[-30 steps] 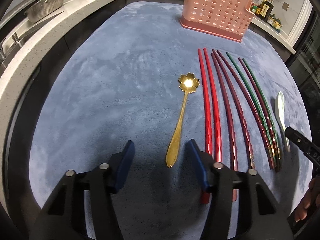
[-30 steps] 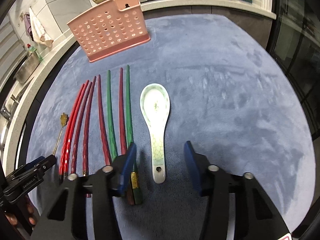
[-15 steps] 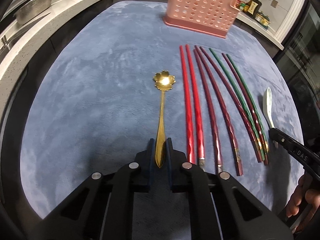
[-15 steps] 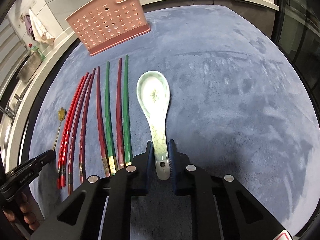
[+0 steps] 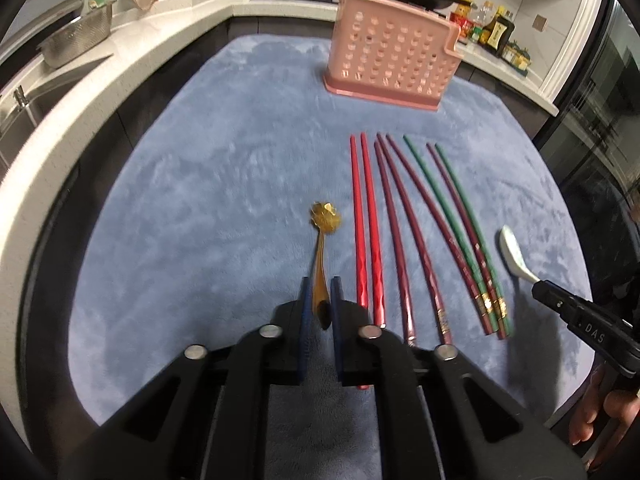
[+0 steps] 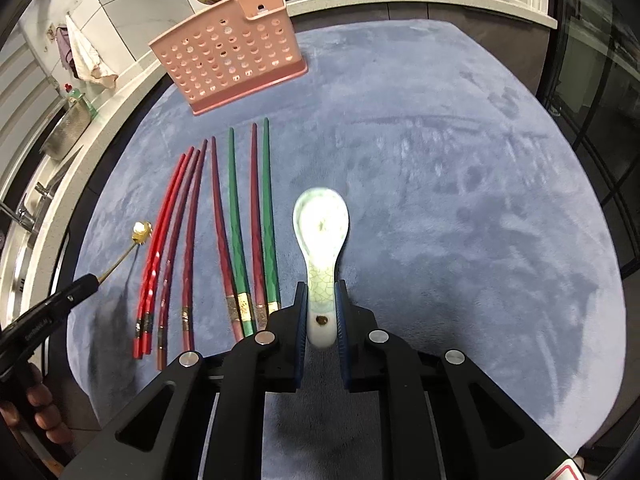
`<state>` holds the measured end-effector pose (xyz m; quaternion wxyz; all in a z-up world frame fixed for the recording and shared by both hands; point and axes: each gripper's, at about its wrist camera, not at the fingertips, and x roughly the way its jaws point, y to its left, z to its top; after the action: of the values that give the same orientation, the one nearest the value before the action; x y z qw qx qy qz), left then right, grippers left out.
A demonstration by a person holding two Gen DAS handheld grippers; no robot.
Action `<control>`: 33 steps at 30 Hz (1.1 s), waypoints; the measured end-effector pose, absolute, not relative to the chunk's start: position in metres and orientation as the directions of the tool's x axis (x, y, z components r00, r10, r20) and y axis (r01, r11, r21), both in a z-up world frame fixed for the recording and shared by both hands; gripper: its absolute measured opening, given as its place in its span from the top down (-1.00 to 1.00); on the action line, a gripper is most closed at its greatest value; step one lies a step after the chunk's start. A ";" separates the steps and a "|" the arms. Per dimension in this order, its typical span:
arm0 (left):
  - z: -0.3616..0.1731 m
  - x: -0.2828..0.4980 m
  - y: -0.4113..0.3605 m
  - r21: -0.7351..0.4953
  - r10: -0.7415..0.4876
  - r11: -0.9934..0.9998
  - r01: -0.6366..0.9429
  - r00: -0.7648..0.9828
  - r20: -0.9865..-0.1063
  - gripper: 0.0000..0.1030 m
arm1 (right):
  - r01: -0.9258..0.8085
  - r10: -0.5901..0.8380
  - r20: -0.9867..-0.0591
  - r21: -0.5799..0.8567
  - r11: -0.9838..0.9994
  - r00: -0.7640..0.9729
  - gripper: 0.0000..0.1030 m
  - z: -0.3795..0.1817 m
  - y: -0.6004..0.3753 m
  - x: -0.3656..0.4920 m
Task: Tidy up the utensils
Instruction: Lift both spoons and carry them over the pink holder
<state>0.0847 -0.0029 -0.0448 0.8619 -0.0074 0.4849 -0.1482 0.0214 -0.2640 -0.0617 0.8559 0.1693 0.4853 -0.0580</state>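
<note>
My left gripper point(image 5: 319, 292) is shut on the handle of a gold flower-bowl spoon point(image 5: 323, 236) and holds it lifted above the blue mat; the spoon also shows in the right wrist view point(image 6: 140, 233). My right gripper point(image 6: 321, 300) is shut on the handle of a pale ceramic soup spoon point(image 6: 321, 232), raised off the mat; it also shows in the left wrist view point(image 5: 514, 254). Several red, maroon and green chopsticks point(image 5: 404, 236) lie in a row on the mat between the two grippers point(image 6: 232, 232). A pink perforated utensil holder point(image 5: 390, 62) stands at the far end point(image 6: 230, 62).
The blue mat point(image 5: 208, 200) covers the counter. A white countertop with a steel colander point(image 5: 78, 42) and sink runs along the left. Bottles point(image 5: 496, 32) and a stove with pans stand behind the holder. A dark glass door is on the right.
Both grippers closed from open onto their spoons, then lifted them off the mat. The gold spoon and the ceramic spoon now hang tilted above the mat.
</note>
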 end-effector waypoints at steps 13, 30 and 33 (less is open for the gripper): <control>-0.020 0.092 -0.001 -0.148 -0.262 0.955 0.256 0.502 -0.824 0.99 | 0.262 0.055 -0.825 0.241 0.934 0.563 0.75 -0.033 -0.269 0.027; 0.046 0.115 -0.015 -0.107 -0.279 0.945 0.309 0.592 -0.756 0.99 | 0.223 0.056 -0.775 0.249 0.943 0.630 0.76 0.003 -0.271 0.047; 0.066 0.126 -0.019 -0.089 -0.276 0.944 0.316 0.617 -0.737 0.99 | 0.203 0.066 -0.757 0.257 0.945 0.650 0.76 0.017 -0.271 0.056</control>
<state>0.1260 -0.0188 0.0657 0.8988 0.0250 0.4055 -0.1648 0.0559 -0.2712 0.0172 0.8940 0.1615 0.4163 -0.0384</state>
